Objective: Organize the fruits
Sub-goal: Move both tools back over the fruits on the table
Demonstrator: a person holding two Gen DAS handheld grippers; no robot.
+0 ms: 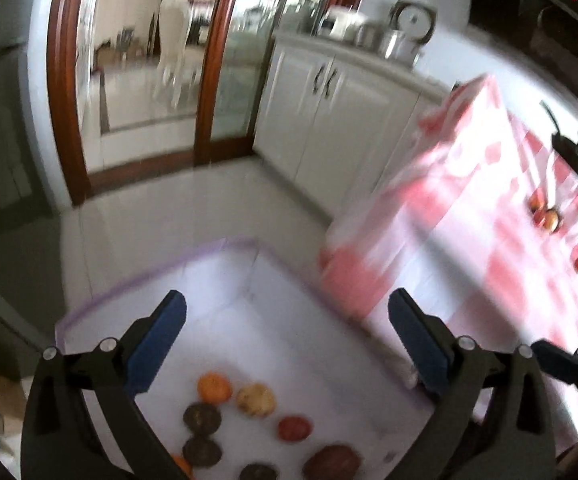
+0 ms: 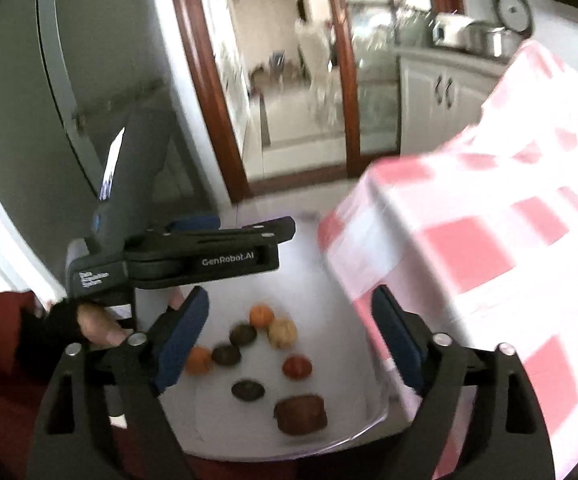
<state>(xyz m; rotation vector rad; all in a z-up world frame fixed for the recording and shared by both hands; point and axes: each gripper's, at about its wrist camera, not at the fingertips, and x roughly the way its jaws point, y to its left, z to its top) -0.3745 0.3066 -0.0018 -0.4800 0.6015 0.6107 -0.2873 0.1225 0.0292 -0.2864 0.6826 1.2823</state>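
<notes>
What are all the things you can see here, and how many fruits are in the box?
Box: one, clear, on the floor beside the table.
Fruits in the box: eight seen from the right wrist; two orange, three dark, one tan, one red, one big brown.
Fruits on the table: a few, reddish, blurry, count unclear.
Tablecloth: one, pink and white checks, draped over the table.
Cupboard: white, against the wall.
Pots: silver, on the cupboard counter.
Door frame: brown wood, with glass.
Left gripper: black with blue pads, open, above the box.
Right gripper: same colours, open, above the box.
Hand: one, in a black fingerless glove, holding the left gripper.
</notes>
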